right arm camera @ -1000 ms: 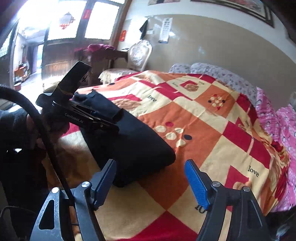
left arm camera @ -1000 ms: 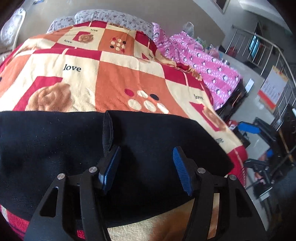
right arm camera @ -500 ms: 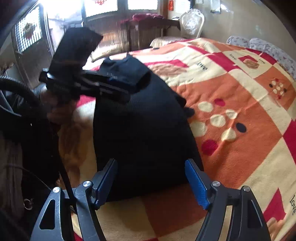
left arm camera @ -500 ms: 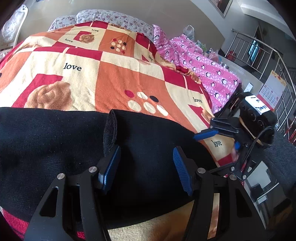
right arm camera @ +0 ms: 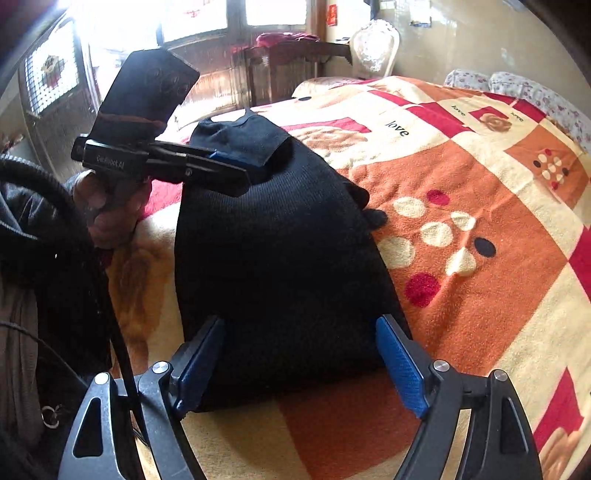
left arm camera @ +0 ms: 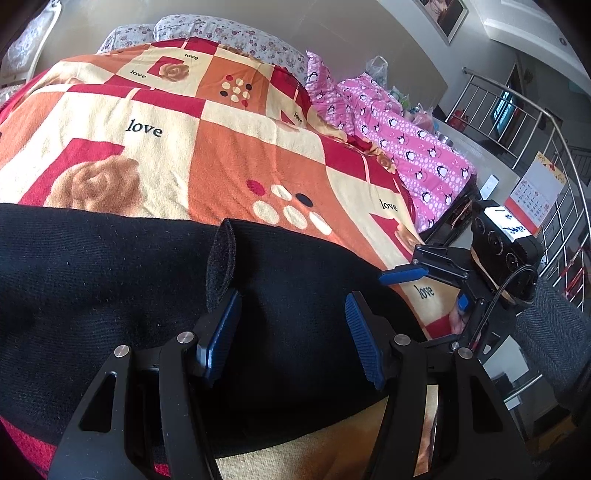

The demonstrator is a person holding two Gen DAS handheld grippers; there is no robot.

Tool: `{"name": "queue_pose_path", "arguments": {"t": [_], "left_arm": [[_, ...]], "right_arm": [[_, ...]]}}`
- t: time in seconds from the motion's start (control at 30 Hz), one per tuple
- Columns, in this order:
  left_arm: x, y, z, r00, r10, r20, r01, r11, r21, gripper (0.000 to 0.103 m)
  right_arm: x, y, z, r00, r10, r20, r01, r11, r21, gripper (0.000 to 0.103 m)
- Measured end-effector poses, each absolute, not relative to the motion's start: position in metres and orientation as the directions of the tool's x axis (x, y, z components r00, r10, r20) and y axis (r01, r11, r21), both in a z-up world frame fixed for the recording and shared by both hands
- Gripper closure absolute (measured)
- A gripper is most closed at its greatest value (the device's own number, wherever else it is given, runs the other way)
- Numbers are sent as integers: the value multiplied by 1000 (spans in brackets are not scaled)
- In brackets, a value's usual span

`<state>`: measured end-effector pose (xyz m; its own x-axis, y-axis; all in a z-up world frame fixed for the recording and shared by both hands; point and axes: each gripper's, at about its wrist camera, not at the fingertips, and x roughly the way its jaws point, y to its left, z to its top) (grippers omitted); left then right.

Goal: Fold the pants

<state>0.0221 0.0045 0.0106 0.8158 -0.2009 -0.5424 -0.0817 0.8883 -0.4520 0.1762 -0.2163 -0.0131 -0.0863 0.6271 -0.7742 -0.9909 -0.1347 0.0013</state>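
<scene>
Black knit pants (left arm camera: 110, 288) lie folded on the bed's patterned blanket (left arm camera: 236, 155). My left gripper (left arm camera: 291, 332) is open above them, with a raised flap of the fabric (left arm camera: 221, 266) against its left finger. In the right wrist view the pants (right arm camera: 280, 258) stretch away from me, and the left gripper (right arm camera: 221, 171) hovers over their far end by the raised flap (right arm camera: 255, 144). My right gripper (right arm camera: 299, 362) is open, its fingers straddling the near end of the pants. It shows at the bed's right edge in the left wrist view (left arm camera: 406, 275).
A pink penguin quilt (left arm camera: 399, 147) lies along the far side of the bed. Floral pillows (left arm camera: 221, 33) sit at the head. A metal railing (left arm camera: 535, 122) and a calendar (left arm camera: 532, 192) stand beyond the bed. A white chair (right arm camera: 373, 48) and dark wooden furniture (right arm camera: 288, 62) stand by the window.
My right gripper has swung in toward the pants and now straddles their near end. It has come into the left wrist view. The left gripper has stayed open over the pants.
</scene>
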Motion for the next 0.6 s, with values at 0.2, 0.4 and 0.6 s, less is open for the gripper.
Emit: {"name": "queue_pose_path", "arguments": {"t": [0.2, 0.4, 0.6], "left_arm": [[-9, -7, 13, 837, -163, -523, -86, 903, -420, 44], [-12, 1, 9, 841, -187, -508, -83, 883, -462, 43], [-11, 10, 5, 834, -200, -514, -107, 856, -506, 43]], "right_arm": [[181, -211, 40, 14, 723, -690, -999, 30, 10, 29], [183, -133, 57, 23, 656, -754, -963, 218, 160, 29], [176, -58, 13, 127, 497, -859, -964, 265, 11, 30]]}}
